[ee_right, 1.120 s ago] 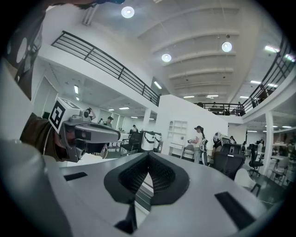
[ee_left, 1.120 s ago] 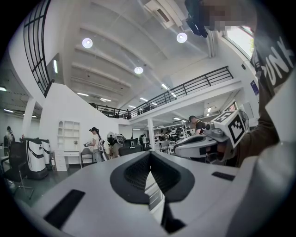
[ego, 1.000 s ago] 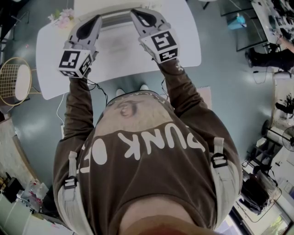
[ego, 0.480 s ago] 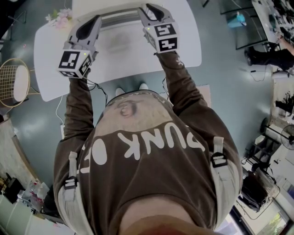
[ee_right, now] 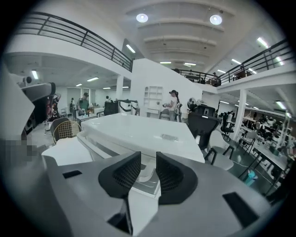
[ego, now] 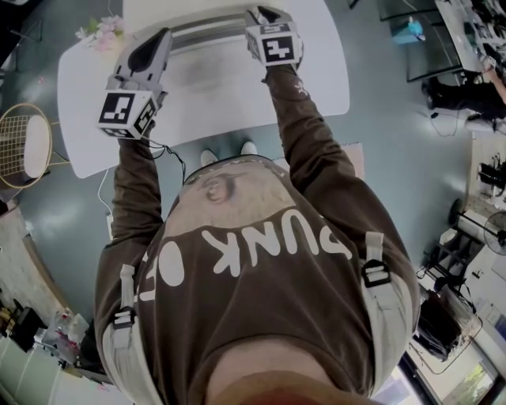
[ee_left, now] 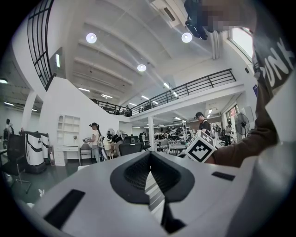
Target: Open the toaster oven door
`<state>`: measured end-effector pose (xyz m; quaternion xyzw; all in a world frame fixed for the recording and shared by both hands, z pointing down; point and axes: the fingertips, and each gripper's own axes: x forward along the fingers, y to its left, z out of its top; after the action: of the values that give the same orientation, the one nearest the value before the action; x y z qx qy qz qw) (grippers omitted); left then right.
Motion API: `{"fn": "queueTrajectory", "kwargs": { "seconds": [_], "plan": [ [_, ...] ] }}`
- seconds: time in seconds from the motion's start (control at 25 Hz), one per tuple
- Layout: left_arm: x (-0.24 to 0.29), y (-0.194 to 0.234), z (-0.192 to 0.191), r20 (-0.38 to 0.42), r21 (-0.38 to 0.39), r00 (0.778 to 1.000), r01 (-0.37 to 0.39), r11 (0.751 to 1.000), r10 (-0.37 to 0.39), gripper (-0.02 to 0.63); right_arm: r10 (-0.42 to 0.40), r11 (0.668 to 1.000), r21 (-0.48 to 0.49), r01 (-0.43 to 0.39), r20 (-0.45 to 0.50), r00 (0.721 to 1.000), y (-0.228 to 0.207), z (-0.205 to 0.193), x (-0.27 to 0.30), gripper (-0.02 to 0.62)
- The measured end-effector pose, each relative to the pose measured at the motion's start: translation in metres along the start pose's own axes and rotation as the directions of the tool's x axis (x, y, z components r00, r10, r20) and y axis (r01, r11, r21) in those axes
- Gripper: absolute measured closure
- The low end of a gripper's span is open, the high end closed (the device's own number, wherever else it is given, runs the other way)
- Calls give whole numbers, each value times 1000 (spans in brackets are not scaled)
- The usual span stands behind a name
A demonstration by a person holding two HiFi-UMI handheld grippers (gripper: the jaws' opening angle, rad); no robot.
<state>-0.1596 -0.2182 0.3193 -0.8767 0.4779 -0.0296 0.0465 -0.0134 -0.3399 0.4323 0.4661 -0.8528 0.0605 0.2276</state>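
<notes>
The white toaster oven (ego: 198, 24) stands at the far edge of the white table (ego: 229, 95); its flat top (ee_right: 138, 132) fills the right gripper view. My right gripper (ego: 265, 14) is at the oven's right front corner. Its jaws (ee_right: 148, 155) stand apart and are closing, with a white rounded part of the oven's front (ee_right: 148, 175) showing between them, untouched by the pads. My left gripper (ego: 160, 38) hovers near the oven's left end, shut (ee_left: 149, 155) on nothing, looking out over the room. The oven door itself is hidden from me.
A bunch of pale flowers (ego: 101, 32) lies at the table's far left corner. A wicker chair (ego: 28, 142) stands left of the table. A person (ego: 474, 87) sits at a desk far right. Cables (ego: 170, 154) hang below my left gripper.
My right gripper has moved forward to the oven's right front corner and its jaws have parted. The left gripper has barely shifted.
</notes>
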Motion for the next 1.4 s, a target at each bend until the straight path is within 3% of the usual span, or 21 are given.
{"fn": "queueTrajectory", "kwargs": {
  "seconds": [0.2, 0.68, 1.4],
  "plan": [
    [-1, 5, -1, -1, -6, 1000, -3, 1000, 3, 602, -13, 999, 38, 16, -77, 997, -6, -15, 16, 480],
    [-7, 10, -4, 4, -21, 1000, 0, 1000, 0, 603, -2, 986, 166, 25, -137, 991, -8, -24, 40, 506],
    [-16, -9, -5, 11, -34, 1000, 6, 999, -6, 601, 10, 990, 143, 12, -153, 988, 9, -55, 9, 500]
  ]
}}
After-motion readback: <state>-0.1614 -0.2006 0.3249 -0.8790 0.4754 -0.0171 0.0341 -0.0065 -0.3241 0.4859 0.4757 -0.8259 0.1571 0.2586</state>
